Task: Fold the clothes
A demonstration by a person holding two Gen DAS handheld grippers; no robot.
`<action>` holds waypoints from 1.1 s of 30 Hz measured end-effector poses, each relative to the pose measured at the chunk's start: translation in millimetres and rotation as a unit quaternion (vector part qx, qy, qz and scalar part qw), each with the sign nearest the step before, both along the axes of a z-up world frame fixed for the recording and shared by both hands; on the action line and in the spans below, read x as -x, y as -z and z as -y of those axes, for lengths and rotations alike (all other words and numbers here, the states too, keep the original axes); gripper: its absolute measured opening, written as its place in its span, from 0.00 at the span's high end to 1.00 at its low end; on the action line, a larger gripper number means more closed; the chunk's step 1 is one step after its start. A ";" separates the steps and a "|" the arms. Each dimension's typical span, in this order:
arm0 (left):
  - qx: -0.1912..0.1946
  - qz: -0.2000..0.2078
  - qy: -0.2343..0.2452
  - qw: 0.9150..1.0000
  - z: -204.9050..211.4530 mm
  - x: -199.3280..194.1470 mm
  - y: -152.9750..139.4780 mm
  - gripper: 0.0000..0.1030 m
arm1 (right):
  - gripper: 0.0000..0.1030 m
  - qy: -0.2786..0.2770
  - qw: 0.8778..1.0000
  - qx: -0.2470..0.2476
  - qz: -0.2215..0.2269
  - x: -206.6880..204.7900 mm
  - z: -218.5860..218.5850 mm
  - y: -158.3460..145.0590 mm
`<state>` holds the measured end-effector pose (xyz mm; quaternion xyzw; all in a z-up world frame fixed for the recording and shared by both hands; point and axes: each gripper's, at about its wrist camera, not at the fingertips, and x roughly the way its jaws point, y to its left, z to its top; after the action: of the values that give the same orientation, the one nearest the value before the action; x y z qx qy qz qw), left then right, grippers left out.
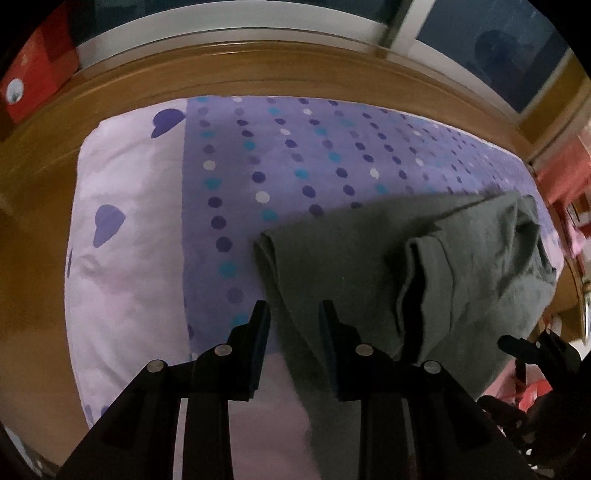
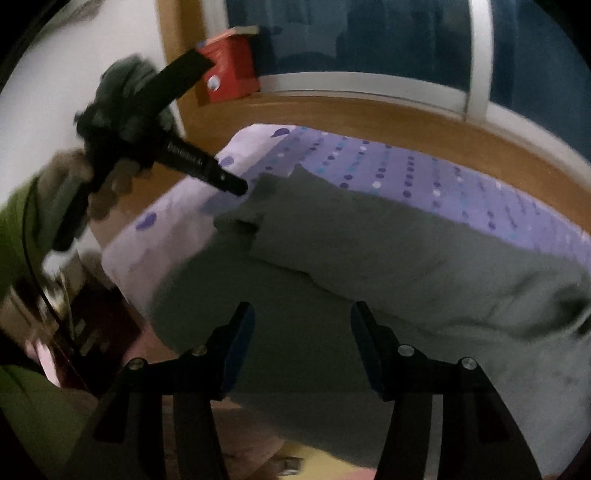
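Note:
A grey-green garment [image 1: 369, 266] lies partly folded on a bed sheet [image 1: 295, 155] of purple cloth with dots. In the left wrist view my left gripper [image 1: 293, 310] points down at the garment's left folded edge. That edge runs between its fingers, with a strip of pale sheet showing beside the left finger, so the jaws stand a little open. In the right wrist view my right gripper [image 2: 303, 317] hangs open above the wide body of the garment [image 2: 369, 266], nothing between its fingers. There a hand in a green sleeve holds the left gripper [image 2: 238, 186] at the garment's far corner.
A wooden bed frame [image 1: 258, 70] curves round the far side, with a window [image 1: 480, 33] behind it. A red box [image 1: 33, 74] stands on the ledge at the left. The bed's near edge drops to dark clutter [image 2: 92, 332] on the left.

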<state>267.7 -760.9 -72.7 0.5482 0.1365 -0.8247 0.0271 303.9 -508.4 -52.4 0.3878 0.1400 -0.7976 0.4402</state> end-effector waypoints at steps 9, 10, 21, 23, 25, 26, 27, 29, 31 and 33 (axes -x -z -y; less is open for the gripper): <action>-0.019 -0.004 0.126 0.992 30.0 29.5 12.2 0.73 | 0.42 0.082 0.996 0.002 -0.022 -21.7 79.8 -9.0; -0.025 -0.001 0.144 0.989 33.8 33.7 14.2 0.72 | 0.42 0.095 0.995 -0.001 -0.025 -23.6 93.7 -6.6; -0.077 0.005 0.274 0.959 44.8 66.9 29.3 0.63 | 0.41 0.217 0.970 -0.087 -0.062 -24.3 195.1 34.1; -0.086 0.003 0.281 0.956 43.1 71.2 29.7 0.63 | 0.41 0.232 0.966 -0.099 -0.056 -21.2 198.4 44.2; -0.105 0.006 0.288 0.952 41.0 74.5 30.8 0.62 | 0.40 0.241 0.962 -0.110 -0.065 -22.1 200.9 49.7; -0.113 0.007 0.290 0.950 39.8 74.9 31.5 0.62 | 0.39 0.244 0.960 -0.115 -0.070 -22.9 202.1 51.8; -0.117 0.006 0.288 0.950 38.6 75.1 31.8 0.61 | 0.39 0.250 0.959 -0.116 -0.071 -23.2 202.4 52.7; -0.122 0.005 0.284 0.951 36.7 75.1 32.3 0.62 | 0.39 0.268 0.955 -0.108 -0.063 -22.1 200.5 53.6; -0.113 0.002 0.282 0.953 36.0 73.2 32.0 0.76 | 0.40 0.284 0.951 -0.105 -0.060 -20.7 199.8 54.0; -0.110 0.002 0.292 0.950 35.5 72.8 32.5 0.88 | 0.47 0.301 0.945 -0.109 -0.062 -19.0 202.2 53.5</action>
<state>194.8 -796.5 -105.2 0.5649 0.0609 -0.7756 -0.2751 322.9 -710.7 -106.0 0.4073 0.1302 -0.8953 0.1247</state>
